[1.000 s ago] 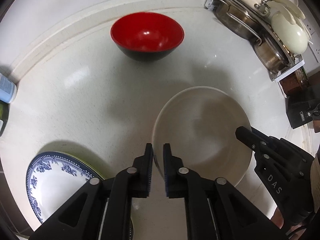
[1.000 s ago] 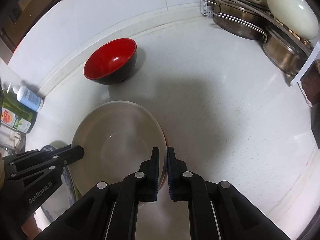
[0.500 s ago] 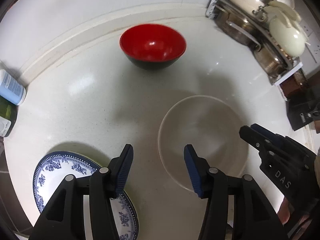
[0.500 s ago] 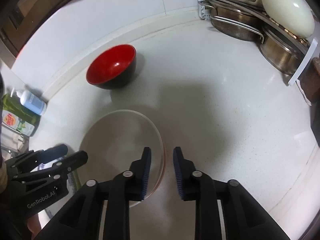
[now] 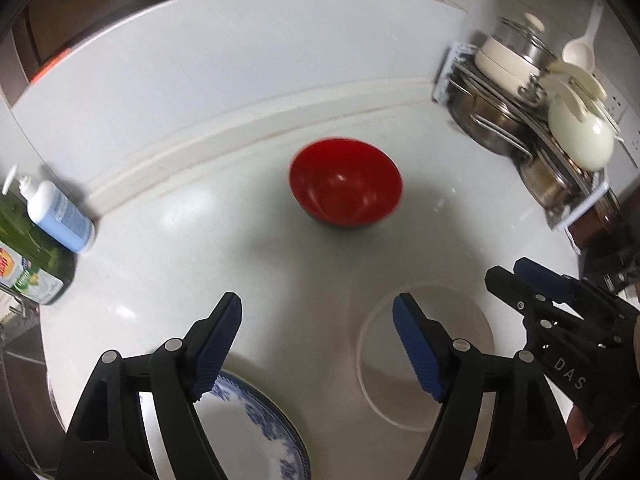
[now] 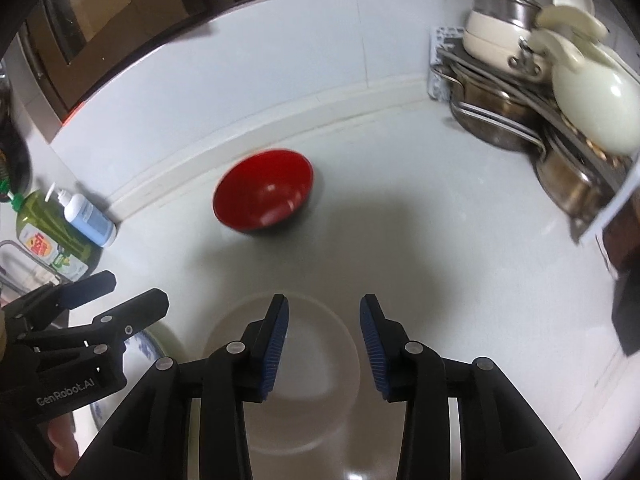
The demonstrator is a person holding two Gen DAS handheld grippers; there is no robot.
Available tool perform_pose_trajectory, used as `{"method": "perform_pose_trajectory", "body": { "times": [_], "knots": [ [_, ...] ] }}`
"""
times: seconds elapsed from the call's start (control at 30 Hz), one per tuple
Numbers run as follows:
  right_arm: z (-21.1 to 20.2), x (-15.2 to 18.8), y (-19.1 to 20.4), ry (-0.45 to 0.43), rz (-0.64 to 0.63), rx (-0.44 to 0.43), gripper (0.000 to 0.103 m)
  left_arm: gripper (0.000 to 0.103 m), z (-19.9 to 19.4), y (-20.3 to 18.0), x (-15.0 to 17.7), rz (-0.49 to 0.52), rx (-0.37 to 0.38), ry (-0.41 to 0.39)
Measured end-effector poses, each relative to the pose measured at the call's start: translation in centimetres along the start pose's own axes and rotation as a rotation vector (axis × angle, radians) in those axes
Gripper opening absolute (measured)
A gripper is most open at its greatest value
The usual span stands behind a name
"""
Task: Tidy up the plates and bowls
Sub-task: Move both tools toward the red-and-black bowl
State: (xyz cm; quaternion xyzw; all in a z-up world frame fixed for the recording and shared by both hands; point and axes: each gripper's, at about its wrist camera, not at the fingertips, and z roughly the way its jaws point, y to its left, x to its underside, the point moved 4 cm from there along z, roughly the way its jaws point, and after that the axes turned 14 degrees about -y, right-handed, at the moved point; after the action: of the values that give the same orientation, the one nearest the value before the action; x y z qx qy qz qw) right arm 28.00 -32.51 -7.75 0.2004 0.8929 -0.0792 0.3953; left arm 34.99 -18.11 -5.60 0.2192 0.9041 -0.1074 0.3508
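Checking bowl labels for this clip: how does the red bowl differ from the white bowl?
The red bowl is red inside with a dark outside; the white bowl is pale all over. The red bowl sits farther back near the wall, the white bowl right below the grippers. Both stand upright, empty, on the counter.

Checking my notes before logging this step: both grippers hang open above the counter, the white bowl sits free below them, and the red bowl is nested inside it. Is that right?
Not quite. The red bowl stands alone on the counter, apart from the white bowl, as the left wrist view shows. The rest holds: left gripper and right gripper are open, nothing between their jaws.
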Motion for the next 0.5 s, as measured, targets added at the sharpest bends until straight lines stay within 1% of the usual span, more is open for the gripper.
{"method": "perform_pose_trajectory", "body": {
  "times": [0.23,0.3,0.43,0.5],
  "knots": [
    [2.5,-3.5,1.0,-0.014,-0.02,-0.043,0.039,0.08,1.9,1.1,-2.8,-0.027,-0.022,-0.012],
    [3.2,-4.3,1.4,-0.019,-0.032,-0.042,0.039,0.08,2.6,1.5,-3.4,-0.034,-0.03,-0.006],
    [5.2,-6.0,2.1,-0.025,-0.058,-0.051,0.039,0.08,4.4,2.3,-4.6,-0.046,-0.018,0.007],
    [6.5,-6.4,2.4,-0.003,-0.06,-0.063,0.039,0.08,5.3,2.7,-5.0,-0.051,-0.014,0.014]
  ]
}}
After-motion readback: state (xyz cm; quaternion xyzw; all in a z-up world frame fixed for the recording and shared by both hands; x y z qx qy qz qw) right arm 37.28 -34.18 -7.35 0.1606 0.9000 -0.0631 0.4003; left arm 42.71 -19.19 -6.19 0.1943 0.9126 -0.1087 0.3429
